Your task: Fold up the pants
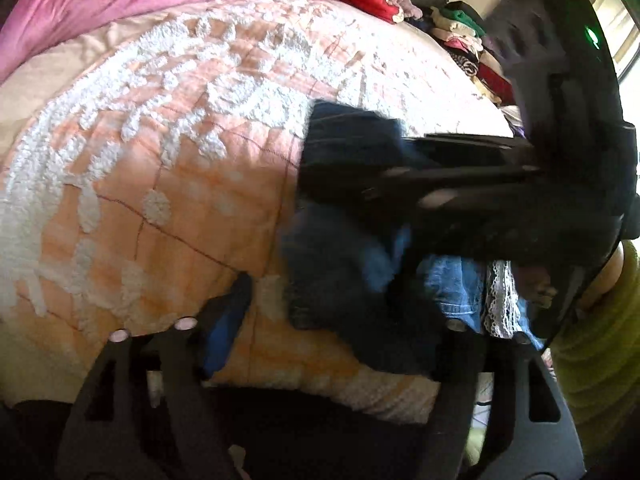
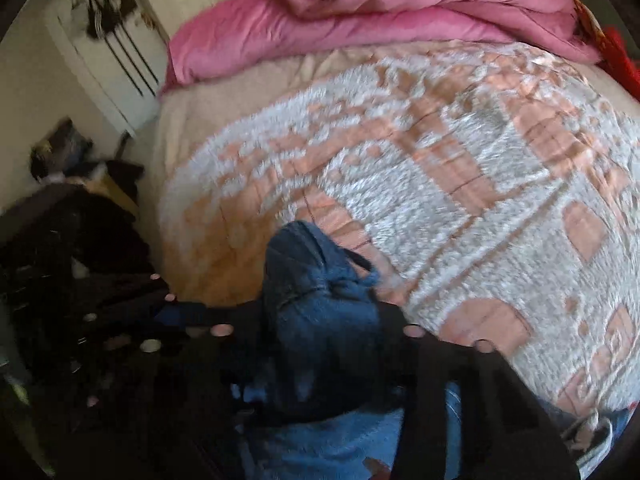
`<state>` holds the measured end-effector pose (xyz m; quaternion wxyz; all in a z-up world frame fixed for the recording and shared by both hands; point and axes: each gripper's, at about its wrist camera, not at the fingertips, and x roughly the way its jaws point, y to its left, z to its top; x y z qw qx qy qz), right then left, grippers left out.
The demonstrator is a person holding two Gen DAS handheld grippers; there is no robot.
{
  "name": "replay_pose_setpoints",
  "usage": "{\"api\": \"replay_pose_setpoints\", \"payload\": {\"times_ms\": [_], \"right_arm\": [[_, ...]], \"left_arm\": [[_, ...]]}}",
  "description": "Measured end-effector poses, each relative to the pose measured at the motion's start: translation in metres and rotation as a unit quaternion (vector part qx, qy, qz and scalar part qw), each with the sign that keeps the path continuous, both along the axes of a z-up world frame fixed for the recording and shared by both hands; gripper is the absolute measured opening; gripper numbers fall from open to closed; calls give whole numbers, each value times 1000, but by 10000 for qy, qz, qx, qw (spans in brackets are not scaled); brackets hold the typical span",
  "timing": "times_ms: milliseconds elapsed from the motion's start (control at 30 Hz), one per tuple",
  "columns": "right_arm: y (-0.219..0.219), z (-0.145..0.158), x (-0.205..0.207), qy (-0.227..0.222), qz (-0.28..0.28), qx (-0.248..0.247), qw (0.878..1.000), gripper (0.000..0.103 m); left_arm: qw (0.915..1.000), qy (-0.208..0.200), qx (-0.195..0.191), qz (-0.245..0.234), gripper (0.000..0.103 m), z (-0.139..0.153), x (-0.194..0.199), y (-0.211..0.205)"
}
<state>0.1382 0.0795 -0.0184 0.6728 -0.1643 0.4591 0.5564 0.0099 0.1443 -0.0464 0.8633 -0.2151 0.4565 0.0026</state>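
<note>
Dark blue denim pants (image 1: 344, 272) hang bunched above the bed's near edge. In the left wrist view the right gripper (image 1: 320, 160) reaches in from the right, shut on the top of the pants. My left gripper (image 1: 340, 320) is open; its blue-padded left finger (image 1: 228, 320) stands clear of the cloth, and the pants hang in front of its right finger. In the right wrist view the right gripper (image 2: 320, 320) is shut on the bunched denim (image 2: 316, 300), which fills the space between its fingers.
An orange and white tufted bedspread (image 1: 160, 160) covers the bed. A pink duvet (image 2: 360, 20) lies at the head. A pile of clothes (image 1: 468, 40) sits at the far right edge. Dark furniture (image 2: 60, 240) and a white door (image 2: 108, 52) stand left of the bed.
</note>
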Motion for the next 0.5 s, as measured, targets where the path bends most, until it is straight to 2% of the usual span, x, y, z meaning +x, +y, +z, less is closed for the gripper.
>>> {"api": "replay_pose_setpoints", "payload": {"times_ms": [133, 267, 333, 367, 500], "right_arm": [[-37, 23, 3, 250, -179, 602, 9977, 32], [-72, 42, 5, 367, -317, 1069, 9931, 32], [-87, 50, 6, 371, -393, 1235, 9909, 32], [-96, 54, 7, 402, -425, 1328, 9894, 32], [-127, 60, 11, 401, -600, 1553, 9852, 32]], "left_arm": [[9996, -251, 49, -114, 79, 16, -6, -9], [9988, -411, 94, -261, 80, 30, -7, -26], [9984, -469, -12, -319, 85, 34, -4, -34], [9984, -456, -46, -336, 92, 34, -1, -38], [9973, -436, -395, -450, 92, 30, 7, -52]]}}
